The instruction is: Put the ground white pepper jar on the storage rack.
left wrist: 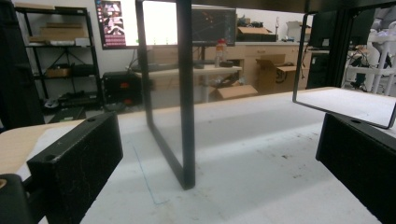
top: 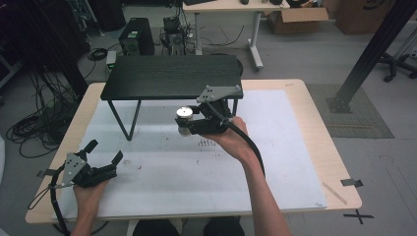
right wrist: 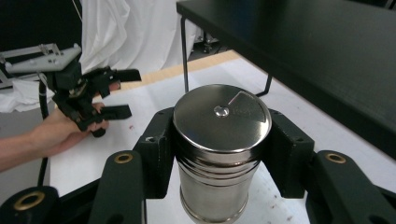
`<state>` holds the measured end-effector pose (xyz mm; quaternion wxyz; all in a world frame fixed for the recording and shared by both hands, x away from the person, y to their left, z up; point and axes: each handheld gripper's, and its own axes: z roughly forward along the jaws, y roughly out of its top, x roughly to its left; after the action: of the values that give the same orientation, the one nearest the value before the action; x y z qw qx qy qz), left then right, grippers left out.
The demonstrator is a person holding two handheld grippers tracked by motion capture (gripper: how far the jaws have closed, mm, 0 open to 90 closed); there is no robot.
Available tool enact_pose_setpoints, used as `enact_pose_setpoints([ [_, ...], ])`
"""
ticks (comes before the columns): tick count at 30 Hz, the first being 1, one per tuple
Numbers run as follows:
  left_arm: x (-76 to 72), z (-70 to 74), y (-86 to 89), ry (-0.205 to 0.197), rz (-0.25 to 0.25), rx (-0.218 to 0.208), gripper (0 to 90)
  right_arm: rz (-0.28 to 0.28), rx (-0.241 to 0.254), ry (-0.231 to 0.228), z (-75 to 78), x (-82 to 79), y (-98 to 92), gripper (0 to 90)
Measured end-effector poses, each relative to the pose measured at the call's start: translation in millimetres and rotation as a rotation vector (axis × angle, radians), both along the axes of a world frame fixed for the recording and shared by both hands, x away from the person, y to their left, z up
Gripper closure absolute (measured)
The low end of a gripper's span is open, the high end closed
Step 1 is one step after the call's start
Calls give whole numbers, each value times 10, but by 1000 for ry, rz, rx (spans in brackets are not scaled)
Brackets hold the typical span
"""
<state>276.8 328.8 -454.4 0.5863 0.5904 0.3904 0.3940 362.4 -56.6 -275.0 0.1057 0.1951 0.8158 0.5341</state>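
Observation:
A steel shaker (right wrist: 219,149) with a flat shiny lid hangs upright above the white mat, and my right gripper (right wrist: 220,156) is shut on its sides. From above, the shaker (top: 185,119) sits just left of the right gripper (top: 193,124), in front of the black shelf (top: 172,76) and below its top. My left gripper (top: 104,153) rests near the table's front left corner, open, with nothing between its black pads (left wrist: 77,163). The left gripper (right wrist: 114,93) also appears far off in the right gripper view, jaws apart.
The black shelf stands on thin metal legs (left wrist: 185,93) at the back of the white mat (top: 285,162). The wooden table edge (top: 339,162) lies to the right. Cables, a computer tower and a desk stand on the floor behind.

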Motion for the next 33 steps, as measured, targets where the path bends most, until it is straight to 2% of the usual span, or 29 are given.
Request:
enact_pose_setpoints([
  [8,2,0,-2,1,0,0,10,8,-15,2,165,46,50,491],
  [20,4,0,-1,2,0,0,10,5,-10,-6,472,122,87,491],
  [33,4,0,-2,1,0,-2,11,-13,6,11,667,327,148,491],
])
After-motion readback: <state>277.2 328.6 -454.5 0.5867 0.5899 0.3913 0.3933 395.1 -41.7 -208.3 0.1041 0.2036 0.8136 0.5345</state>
